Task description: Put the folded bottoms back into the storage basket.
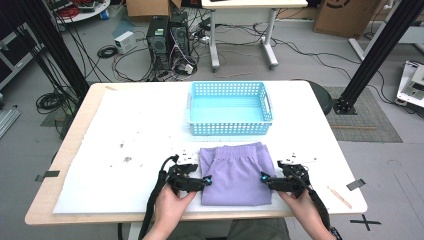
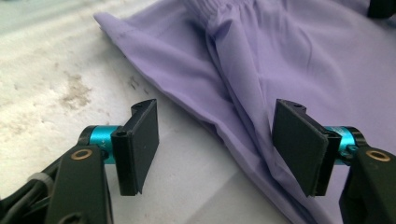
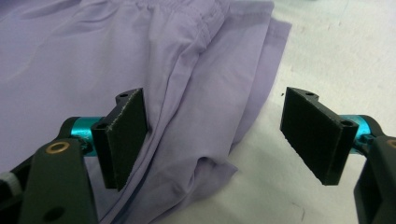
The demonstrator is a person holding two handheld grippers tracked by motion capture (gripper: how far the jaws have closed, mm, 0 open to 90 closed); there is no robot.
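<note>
Bright, even light; soft, slightly blurry frames.

A pair of shorts (image 1: 236,174) lies folded on the desk (image 1: 125,125) near its front edge, about midway across. Just behind the shorts stands a basket (image 1: 230,129), near but apart from them. The left gripper (image 1: 206,181) sits at the shorts' left edge, the right gripper (image 1: 263,178) at their right edge, each with its jaws astride the cloth's border. Beyond the desk, computer towers (image 1: 167,35) stand on the floor.
</note>
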